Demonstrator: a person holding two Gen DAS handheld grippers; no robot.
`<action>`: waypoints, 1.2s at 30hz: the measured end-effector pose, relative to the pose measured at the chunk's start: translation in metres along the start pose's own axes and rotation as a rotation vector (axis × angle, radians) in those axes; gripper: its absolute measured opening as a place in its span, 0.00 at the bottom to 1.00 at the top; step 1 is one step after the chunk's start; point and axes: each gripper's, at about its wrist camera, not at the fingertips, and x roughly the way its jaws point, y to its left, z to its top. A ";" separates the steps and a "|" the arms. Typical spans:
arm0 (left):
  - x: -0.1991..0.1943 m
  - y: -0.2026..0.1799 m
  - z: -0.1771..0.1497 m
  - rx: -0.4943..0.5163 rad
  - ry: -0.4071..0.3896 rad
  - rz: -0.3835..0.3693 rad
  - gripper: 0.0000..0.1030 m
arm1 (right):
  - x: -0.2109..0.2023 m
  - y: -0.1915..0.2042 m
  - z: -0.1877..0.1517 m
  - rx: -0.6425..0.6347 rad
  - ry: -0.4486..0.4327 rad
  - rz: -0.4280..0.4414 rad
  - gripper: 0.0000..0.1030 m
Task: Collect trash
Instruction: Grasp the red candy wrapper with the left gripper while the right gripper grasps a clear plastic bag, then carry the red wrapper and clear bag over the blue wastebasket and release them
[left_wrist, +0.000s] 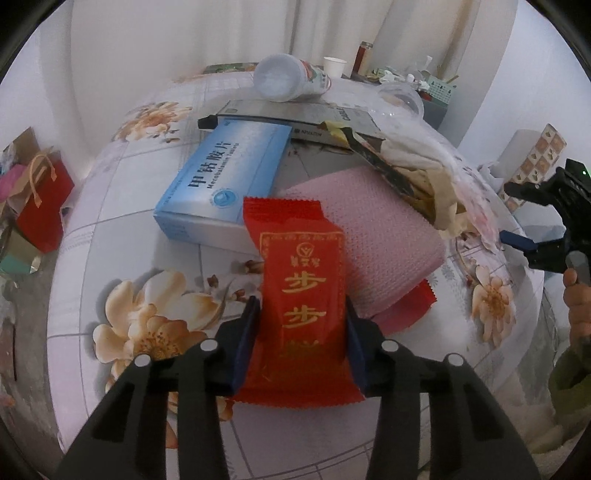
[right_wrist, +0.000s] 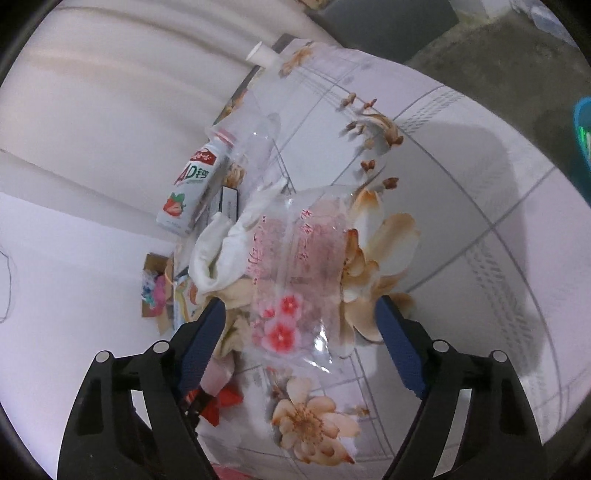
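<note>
A red snack wrapper (left_wrist: 301, 280) with gold characters lies on the floral tablecloth (left_wrist: 155, 317). My left gripper (left_wrist: 301, 306) is shut on it, with a blue pad pressing each long side. A clear plastic wrapper (right_wrist: 299, 273) printed with pink flowers lies flat between the wide-apart fingers of my right gripper (right_wrist: 301, 304). That gripper is open, and neither pad touches the wrapper. In the left wrist view the right gripper (left_wrist: 517, 214) shows at the table's right edge, held by a hand (left_wrist: 576, 291).
A blue medicine box (left_wrist: 221, 177), a pink cloth (left_wrist: 369, 240), a black carton (left_wrist: 295, 114), a toppled white bottle (left_wrist: 284, 77) and crumpled paper (left_wrist: 424, 158) crowd the table's far half. A strawberry milk bottle (right_wrist: 192, 188) and white tissue (right_wrist: 225, 251) lie beyond the clear wrapper. A red bag (left_wrist: 40, 206) stands on the floor.
</note>
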 end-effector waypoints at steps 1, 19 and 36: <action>-0.001 0.000 -0.001 -0.001 0.000 0.001 0.39 | 0.001 0.000 0.002 0.001 0.003 0.003 0.73; -0.024 0.015 -0.009 -0.039 -0.038 -0.006 0.18 | -0.002 -0.016 -0.008 0.023 -0.011 -0.003 0.08; -0.087 0.024 -0.009 -0.093 -0.134 -0.018 0.16 | -0.041 -0.019 -0.013 -0.015 -0.092 0.065 0.05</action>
